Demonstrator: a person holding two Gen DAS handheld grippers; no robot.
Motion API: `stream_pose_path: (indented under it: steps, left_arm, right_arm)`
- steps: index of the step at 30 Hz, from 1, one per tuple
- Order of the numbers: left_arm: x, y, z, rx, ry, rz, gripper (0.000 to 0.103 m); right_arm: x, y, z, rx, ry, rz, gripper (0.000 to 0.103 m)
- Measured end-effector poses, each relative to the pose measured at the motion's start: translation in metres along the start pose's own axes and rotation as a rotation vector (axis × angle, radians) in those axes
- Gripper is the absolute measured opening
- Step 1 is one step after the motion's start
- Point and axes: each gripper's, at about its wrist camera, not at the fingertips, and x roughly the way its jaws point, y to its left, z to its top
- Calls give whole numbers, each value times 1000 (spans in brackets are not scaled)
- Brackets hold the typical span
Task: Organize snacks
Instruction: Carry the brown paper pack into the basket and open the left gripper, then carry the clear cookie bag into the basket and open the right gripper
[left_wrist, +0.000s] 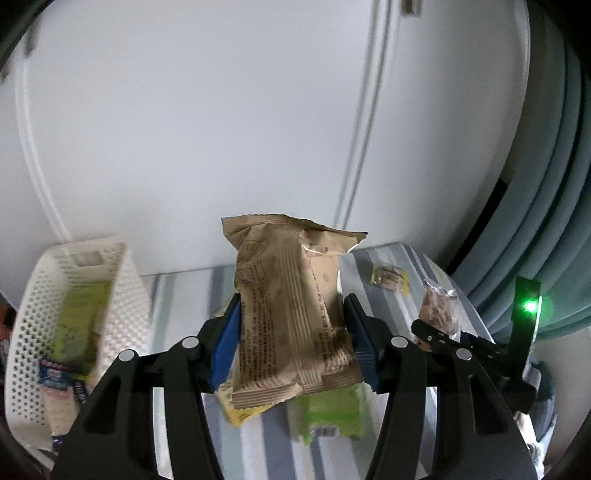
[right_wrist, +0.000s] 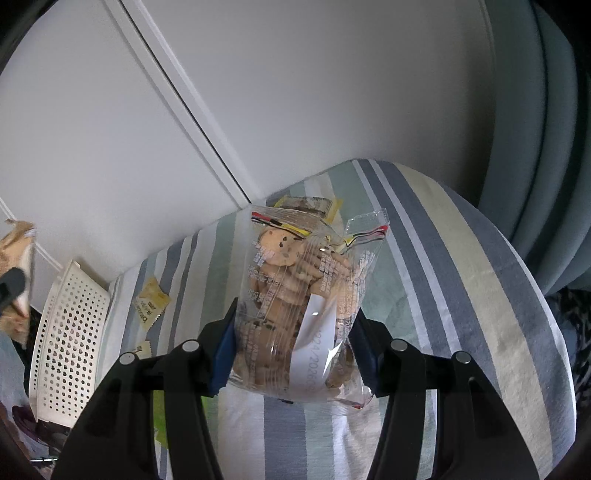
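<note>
Two hand-held grippers each grip a snack above a striped surface (right_wrist: 436, 236). Far left in the left wrist view, a white perforated basket (left_wrist: 125, 295) stands on the surface against the pale wall; inside it lie a green packet (left_wrist: 79, 325) and, nearer the camera, a blue-and-white packet (left_wrist: 61, 380). To the right of the basket, the left hand-held gripper (left_wrist: 291, 343) is clenched on a brown paper snack pack (left_wrist: 291, 310), its blue pads pressing both sides; the pack stands upright and lifted clear of the surface. Below it on the cloth lie a yellow packet (left_wrist: 240, 413) and a green packet with a barcode (left_wrist: 328, 413), side by side. Farther right, a small clear-and-yellow wrapped sweet (left_wrist: 389, 277) lies near the far edge. At the right, the right hand-held gripper (right_wrist: 291, 350) is seen in its own view grasping a clear bag of chocolate-chip cookies (right_wrist: 295, 295) by the lower part, the bag upright with a white label facing the camera. In that view the basket appears at the far left, a small yellow sachet (right_wrist: 151, 302) lies on the stripes just beside it, and another yellow-edged packet (right_wrist: 306, 205) sits behind the cookie bag near the far edge. A blue-grey curtain (right_wrist: 535, 147) hangs at the right.
</note>
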Motion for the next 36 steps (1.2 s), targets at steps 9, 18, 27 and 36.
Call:
stream_pose_path:
  steps: [9,18,27,36]
  left_arm:
    - [-52,75,-13,-94,-59,99,56]
    - [-77,159,-41,-249,-58,214,59]
    - [-89,201,-63,-370,-76,248,100]
    - [-106,227,-89,-476,-185,357,100]
  right_arm:
    - [-10,2,-4,-14,-42,21,55]
    - [-13,2,-3,-5,-64,15,55]
    - [-11,1,-3,11,-58,-7,55]
    - [-27,73,-2,-141,-16,38,55]
